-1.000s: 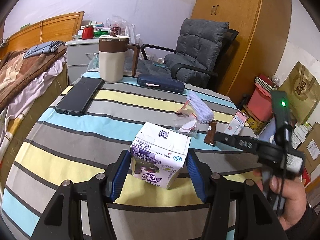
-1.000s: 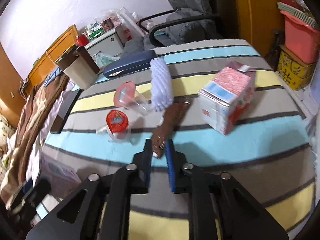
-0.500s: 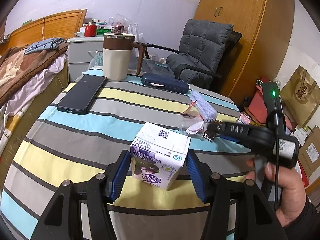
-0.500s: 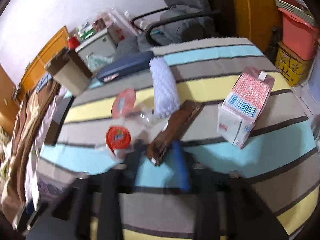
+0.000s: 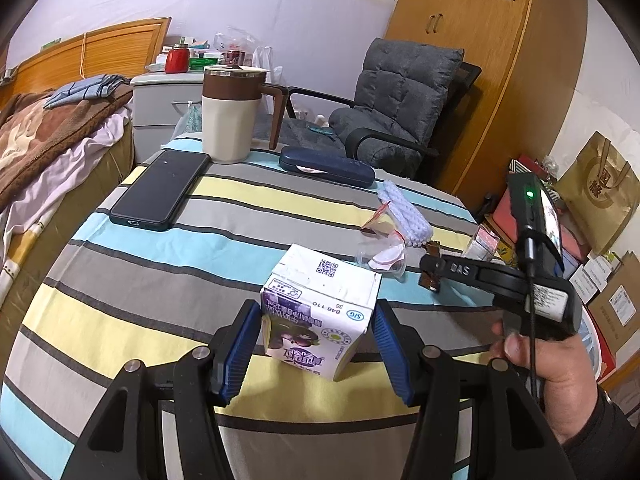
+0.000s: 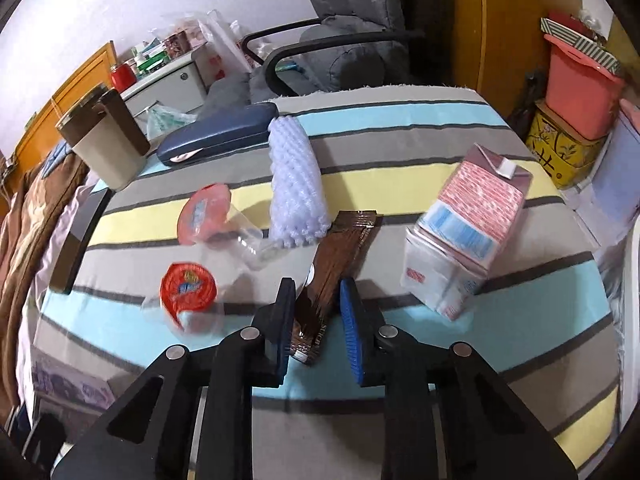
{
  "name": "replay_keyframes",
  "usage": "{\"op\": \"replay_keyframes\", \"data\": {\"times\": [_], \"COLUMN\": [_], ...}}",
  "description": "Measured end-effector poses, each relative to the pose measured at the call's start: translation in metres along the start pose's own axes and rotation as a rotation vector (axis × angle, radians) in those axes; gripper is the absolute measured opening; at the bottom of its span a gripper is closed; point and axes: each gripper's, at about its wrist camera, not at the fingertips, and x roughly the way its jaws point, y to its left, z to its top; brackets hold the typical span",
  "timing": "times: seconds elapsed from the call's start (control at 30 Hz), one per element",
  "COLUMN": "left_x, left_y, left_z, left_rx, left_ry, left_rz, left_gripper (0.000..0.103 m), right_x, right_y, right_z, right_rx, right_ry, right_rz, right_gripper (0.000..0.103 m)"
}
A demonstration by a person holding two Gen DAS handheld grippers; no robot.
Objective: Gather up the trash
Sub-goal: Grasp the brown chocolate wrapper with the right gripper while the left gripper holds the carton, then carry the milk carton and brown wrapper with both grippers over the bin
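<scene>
— What are your tongs doing?

— My left tongs [image 5: 314, 346] stand wide around the purple milk carton [image 5: 318, 312]; the blue pads [image 5: 240, 354] are on both sides of it with a gap, so nothing is gripped. My right tongs [image 6: 318, 318] are narrower, one pad each side of the brown wrapper [image 6: 334, 272], which lies flat on the tabletop [image 6: 400, 184]. I cannot tell if the pads touch it.

— And what is around them?

— Just beside the wrapper there is a white knitted roll [image 6: 296, 184], two clear cups with red lids [image 6: 188, 288], and a pink-and-blue carton [image 6: 464, 240] to the right. Farther back lie a dark blue case [image 5: 326, 166], a black phone [image 5: 160, 188] and a beige mug with a brown lid [image 5: 230, 114]. The tabletop has a cloth with grey, yellow and blue stripes.

— And the room?

— A bed [image 5: 48, 140] on the left, a grey armchair [image 5: 396, 100] behind, a wooden wardrobe [image 5: 480, 80] on the right.
</scene>
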Motion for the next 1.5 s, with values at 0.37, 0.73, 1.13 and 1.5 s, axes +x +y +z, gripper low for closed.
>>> {"op": "replay_keyframes", "data": {"times": [0.37, 0.73, 1.13, 1.5], "left_x": [-0.013, -0.033, -0.042, -0.037], "left_y": [-0.024, -0.067, -0.11, -0.159], "left_z": [-0.01, -0.026, -0.037, -0.038], "left_rx": [0.038, 0.099, 0.177, 0.25], "left_ry": [0.012, 0.025, 0.042, 0.055], "left_rz": [0.012, -0.034, -0.095, -0.147], "left_gripper": [0.057, 0.057, 0.057, 0.057], "right_x": [-0.046, -0.102, -0.126, -0.146], "right_y": [-0.019, -0.034, -0.059, -0.094], "right_z": [-0.039, -0.063, -0.074, -0.083], "right_rx": [-0.082, -0.138, -0.102, -0.044], "right_ry": [0.006, -0.068, -0.123, -0.169], "right_rz": [0.083, 0.106, 0.087, 0.047], "right_gripper": [0.024, 0.024, 0.024, 0.024]}}
